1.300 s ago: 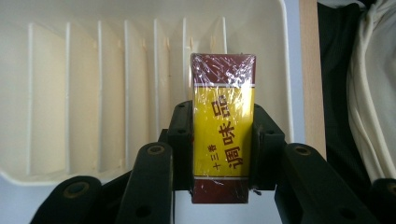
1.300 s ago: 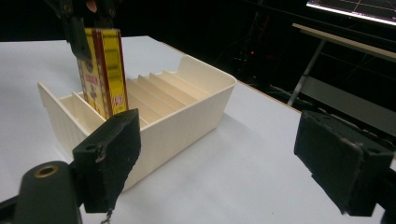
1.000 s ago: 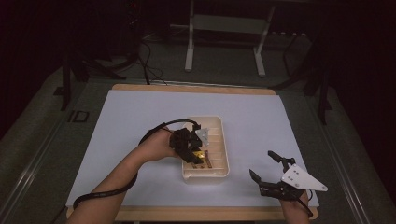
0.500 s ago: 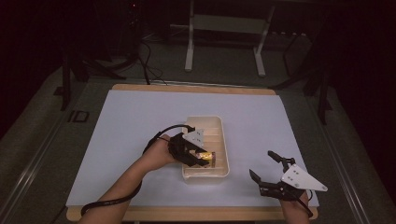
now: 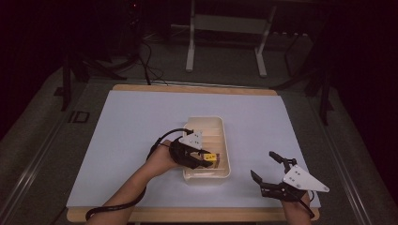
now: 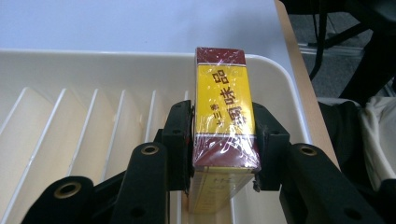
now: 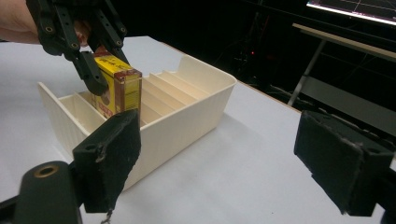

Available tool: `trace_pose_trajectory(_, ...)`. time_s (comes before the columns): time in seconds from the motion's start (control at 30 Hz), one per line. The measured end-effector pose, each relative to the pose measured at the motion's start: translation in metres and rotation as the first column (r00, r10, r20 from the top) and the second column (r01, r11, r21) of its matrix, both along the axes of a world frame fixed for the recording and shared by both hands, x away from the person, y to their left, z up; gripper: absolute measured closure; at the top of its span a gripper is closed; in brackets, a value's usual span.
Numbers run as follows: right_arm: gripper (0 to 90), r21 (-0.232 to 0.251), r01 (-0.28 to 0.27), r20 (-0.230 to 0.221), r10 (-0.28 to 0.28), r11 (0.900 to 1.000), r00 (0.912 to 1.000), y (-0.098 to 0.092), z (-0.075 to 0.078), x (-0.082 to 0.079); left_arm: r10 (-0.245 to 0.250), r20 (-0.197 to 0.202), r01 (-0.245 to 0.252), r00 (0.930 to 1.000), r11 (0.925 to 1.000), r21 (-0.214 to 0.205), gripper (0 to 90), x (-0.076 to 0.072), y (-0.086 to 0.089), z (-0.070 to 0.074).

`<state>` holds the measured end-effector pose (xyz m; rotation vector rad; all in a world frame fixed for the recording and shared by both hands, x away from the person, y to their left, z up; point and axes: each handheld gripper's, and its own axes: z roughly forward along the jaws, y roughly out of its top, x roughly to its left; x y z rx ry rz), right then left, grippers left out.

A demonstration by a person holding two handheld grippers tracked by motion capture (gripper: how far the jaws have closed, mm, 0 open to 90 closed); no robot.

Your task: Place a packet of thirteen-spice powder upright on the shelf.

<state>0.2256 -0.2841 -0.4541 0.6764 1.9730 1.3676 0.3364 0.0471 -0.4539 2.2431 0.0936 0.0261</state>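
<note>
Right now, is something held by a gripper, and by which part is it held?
The left gripper holds a yellow box by its two long sides, over the tray. The right gripper holds nothing.

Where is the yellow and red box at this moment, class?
In the left gripper view, the yellow and red box sits upright between the left tongs, over the near-end slot of the cream divided tray at mid-table.

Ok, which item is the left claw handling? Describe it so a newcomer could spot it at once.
Start at the white table cover and find the cream slotted tray near its middle. At the tray's near end, the left claw is shut on a small cellophane-wrapped box, standing in an end slot. It is yellow with dark red bands and printed characters; the other slots in sight are bare.
</note>
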Motion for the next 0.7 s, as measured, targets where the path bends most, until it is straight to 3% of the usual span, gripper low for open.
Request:
trace_pose_trajectory(0.3, 14.8, 0.001, 0.000, 0.001, 0.000, 1.0000, 1.0000, 0.000, 0.000, 0.000, -0.002, -0.012, 0.002, 0.9999, 0.9998, -0.019, 59.0, -0.001, 0.008, 0.009)
trace_pose_trajectory(0.5, 14.8, 0.001, 0.001, 0.000, -0.001, 1.0000, 1.0000, 0.000, 0.000, 0.000, 0.026, -0.033, -0.027, 0.9991, 0.9988, -0.040, 58.6, -0.001, 0.020, 0.020)
trace_pose_trajectory(0.57, 14.8, 0.000, 0.001, 0.000, -0.001, 1.0000, 1.0000, 0.000, 0.000, 0.000, 0.049, -0.002, -0.049, 0.9988, 0.9977, -0.046, 53.9, -0.001, 0.025, 0.023)
trace_pose_trajectory(0.7, 14.8, -0.001, 0.000, -0.001, 0.000, 1.0000, 1.0000, 0.001, 0.000, 0.000, 0.106, 0.004, -0.105, 0.9944, 0.9933, -0.046, 41.8, -0.002, 0.031, 0.028)
